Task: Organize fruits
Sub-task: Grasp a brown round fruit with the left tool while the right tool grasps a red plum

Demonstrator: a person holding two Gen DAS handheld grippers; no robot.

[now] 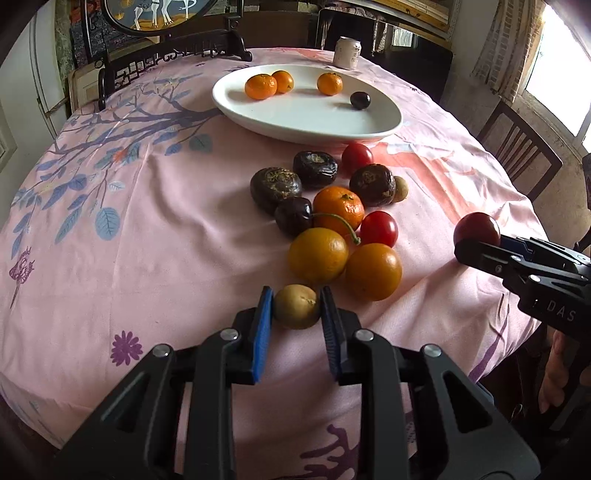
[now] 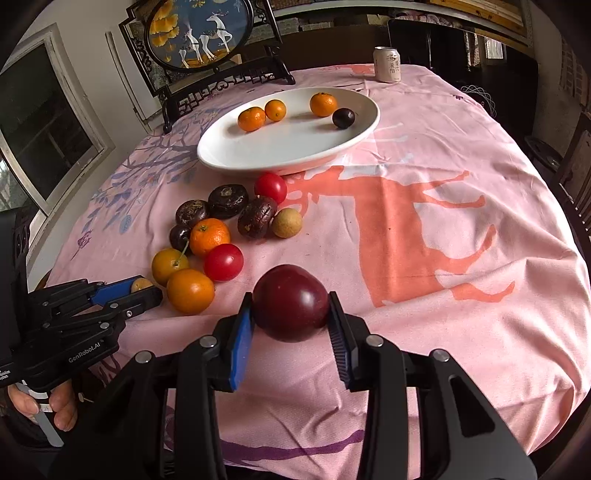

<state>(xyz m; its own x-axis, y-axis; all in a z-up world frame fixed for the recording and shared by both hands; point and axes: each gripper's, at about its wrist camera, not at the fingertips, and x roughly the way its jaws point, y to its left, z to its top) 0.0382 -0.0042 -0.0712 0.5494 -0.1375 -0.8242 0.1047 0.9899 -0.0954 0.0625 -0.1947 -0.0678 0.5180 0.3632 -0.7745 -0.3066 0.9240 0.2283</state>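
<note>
Pinching a plum [image 2: 291, 302], "GenRobot.AI" fingers [image 2: 242, 343]; "DAS"-marked left fingers [image 1: 260, 328] squeezing a longan [image 1: 296, 306].

A drinks can [image 2: 387, 64] stands upright at the far edge of the table [image 2: 461, 229], which wears a pink printed cloth. Beside it, well apart, stands a round deer picture [image 2: 201, 31] in a dark carved frame. A wooden chair [image 1: 517, 147] sits by the window.

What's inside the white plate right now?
In the white plate lie three mandarins and one dark plum. Nothing else shows; the plate under each fruit is covered.
</note>
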